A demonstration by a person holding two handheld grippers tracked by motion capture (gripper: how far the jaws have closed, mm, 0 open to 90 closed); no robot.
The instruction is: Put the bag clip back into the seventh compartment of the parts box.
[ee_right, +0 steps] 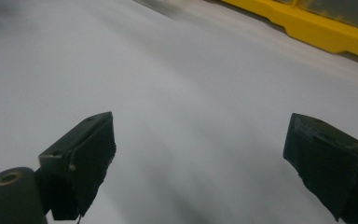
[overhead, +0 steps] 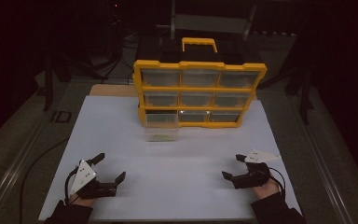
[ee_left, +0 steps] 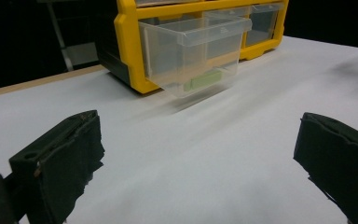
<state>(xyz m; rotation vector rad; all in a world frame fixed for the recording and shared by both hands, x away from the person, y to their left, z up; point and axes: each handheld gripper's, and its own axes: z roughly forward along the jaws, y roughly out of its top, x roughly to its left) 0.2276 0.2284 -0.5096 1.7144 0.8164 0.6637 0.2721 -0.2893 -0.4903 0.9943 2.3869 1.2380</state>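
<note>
A yellow organizer case (overhead: 199, 70) with clear drawers stands upright at the back of the white tabletop (overhead: 177, 163). Its bottom-left drawer (overhead: 161, 132) (ee_left: 193, 49) is pulled out toward me and holds a small green item (ee_left: 204, 80). Near the front left of the table my left gripper (overhead: 109, 167) (ee_left: 198, 163) rests open, pointing toward the drawer, nothing between its jaws. At the front right my right gripper (overhead: 232, 166) (ee_right: 200, 161) is open too, aimed across bare table with the case's yellow edge (ee_right: 326, 28) far ahead.
The case has a yellow handle (overhead: 199, 44) on top. A wooden board edge (overhead: 114, 89) shows behind the white surface at the left. Dark stands and cables surround the table. Wide bare tabletop lies between the two grippers and the drawer.
</note>
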